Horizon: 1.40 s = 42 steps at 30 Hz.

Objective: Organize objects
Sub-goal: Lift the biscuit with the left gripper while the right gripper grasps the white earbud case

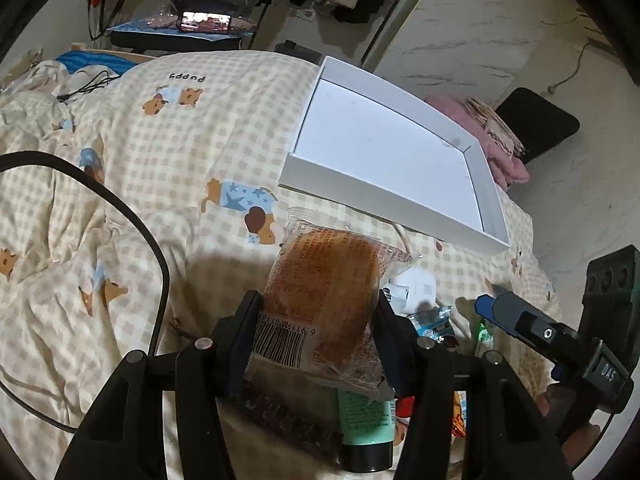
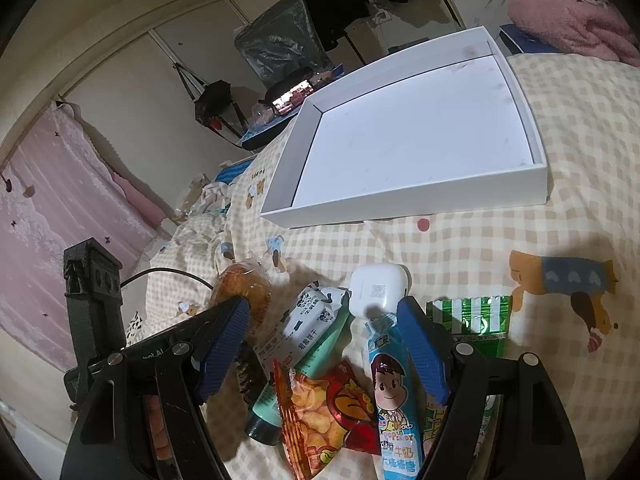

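Left gripper (image 1: 316, 320): clamped on wrapped bun (image 1: 324, 296), lifted off the bedcover.
Right gripper (image 2: 324, 344): jaws spread, holding nothing.
White tray (image 1: 490, 200): ahead of both, bare.
Snack pile (image 2: 320, 400): beneath right gripper, unsorted.
Progress: first item only.

left tongs (image 1: 316, 300) clamped, right tongs (image 2: 324, 312) spread

White tray (image 2: 404, 136) interior clear; snack pile (image 2: 320, 392) crowds quilt (image 2: 560, 200) near side.
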Each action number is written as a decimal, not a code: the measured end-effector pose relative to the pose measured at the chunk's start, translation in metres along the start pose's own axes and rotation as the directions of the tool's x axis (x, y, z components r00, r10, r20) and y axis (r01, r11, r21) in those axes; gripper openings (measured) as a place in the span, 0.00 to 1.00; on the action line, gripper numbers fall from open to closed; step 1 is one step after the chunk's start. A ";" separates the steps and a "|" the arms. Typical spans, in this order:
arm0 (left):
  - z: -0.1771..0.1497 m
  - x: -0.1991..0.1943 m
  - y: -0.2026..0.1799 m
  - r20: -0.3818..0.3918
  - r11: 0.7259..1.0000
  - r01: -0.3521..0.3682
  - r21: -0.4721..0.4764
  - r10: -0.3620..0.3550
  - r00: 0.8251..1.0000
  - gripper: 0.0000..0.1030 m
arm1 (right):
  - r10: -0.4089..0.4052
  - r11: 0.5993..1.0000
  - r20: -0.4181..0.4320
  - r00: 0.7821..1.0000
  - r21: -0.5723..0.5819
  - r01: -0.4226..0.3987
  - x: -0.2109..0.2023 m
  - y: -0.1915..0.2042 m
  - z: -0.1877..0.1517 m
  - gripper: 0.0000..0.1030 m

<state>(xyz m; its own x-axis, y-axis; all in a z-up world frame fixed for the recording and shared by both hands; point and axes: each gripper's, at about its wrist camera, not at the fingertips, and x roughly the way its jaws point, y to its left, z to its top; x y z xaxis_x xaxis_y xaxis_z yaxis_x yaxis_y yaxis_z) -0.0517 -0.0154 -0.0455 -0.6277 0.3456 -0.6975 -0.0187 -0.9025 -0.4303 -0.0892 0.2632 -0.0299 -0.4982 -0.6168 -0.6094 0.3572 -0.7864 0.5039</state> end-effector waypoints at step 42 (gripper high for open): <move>0.006 0.008 0.006 0.017 0.998 0.041 -0.041 -0.041 0.999 0.56 | -0.438 0.828 -0.103 0.893 -0.433 0.357 0.084 0.023 -0.001 0.46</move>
<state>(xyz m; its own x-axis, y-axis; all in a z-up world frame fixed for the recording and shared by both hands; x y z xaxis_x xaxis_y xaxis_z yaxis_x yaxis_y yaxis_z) -0.0616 -0.0197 -0.0496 -0.6392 0.3778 -0.6699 -0.0128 -0.8761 -0.4819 -0.1219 0.1932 -0.0698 -0.5202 -0.2094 -0.8280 0.4604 -0.8853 -0.0654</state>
